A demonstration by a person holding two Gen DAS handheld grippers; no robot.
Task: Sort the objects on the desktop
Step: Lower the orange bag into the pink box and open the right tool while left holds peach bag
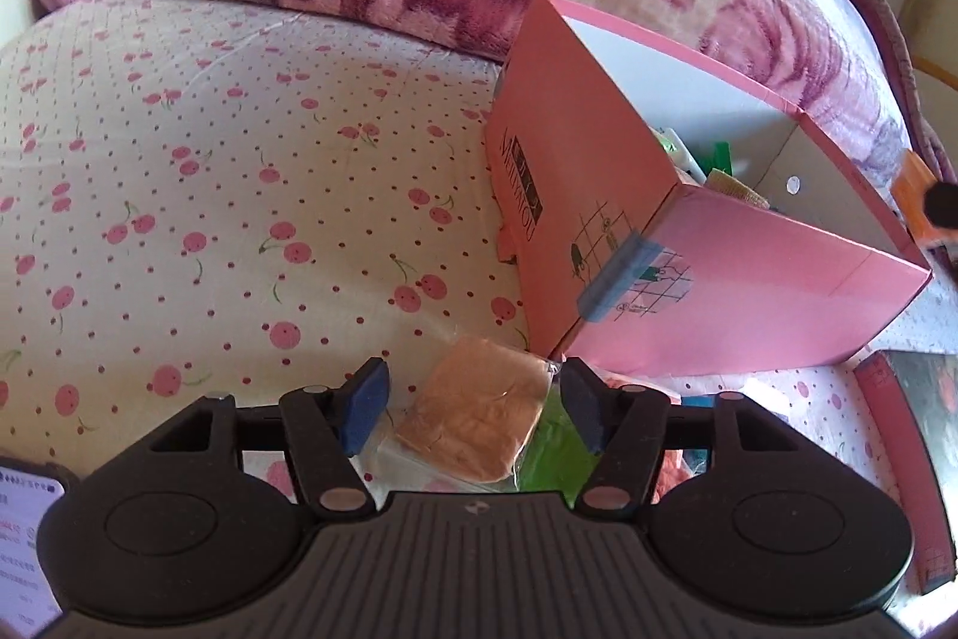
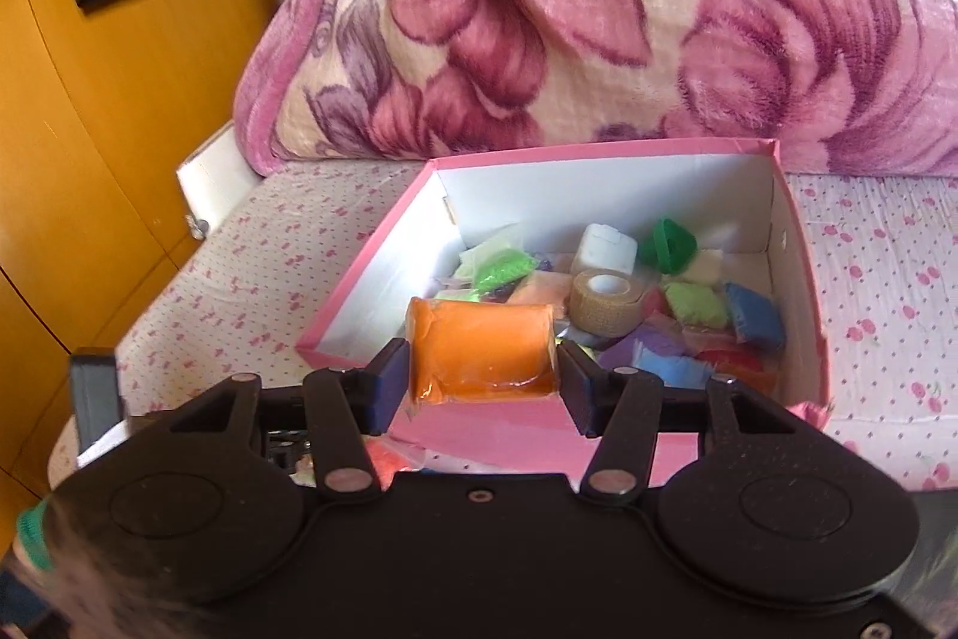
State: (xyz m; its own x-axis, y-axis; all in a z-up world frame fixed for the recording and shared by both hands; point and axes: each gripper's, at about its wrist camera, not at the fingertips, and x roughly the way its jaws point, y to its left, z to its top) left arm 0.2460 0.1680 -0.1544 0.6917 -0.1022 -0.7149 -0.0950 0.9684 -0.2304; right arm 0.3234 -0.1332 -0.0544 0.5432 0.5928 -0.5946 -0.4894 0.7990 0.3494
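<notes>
The right gripper (image 2: 484,376) is pinching an orange clay packet (image 2: 481,353) between its fingers, hovering over the near wall of a pink box (image 2: 805,244) at twelve o'clock. The left gripper (image 1: 473,411), fingers spread wide, is straddling a tan clay packet (image 1: 476,414) lying on the cherry-print sheet (image 1: 209,196), with the pink box at two o'clock.

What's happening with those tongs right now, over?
Right tongs shut on orange clay pack, above pink box. Left tongs open around tan clay pack on the bedsheet. Nothing blocking.

Box (image 2: 365,291) before blanket (image 2: 599,10), on sheet (image 2: 868,279)
</notes>
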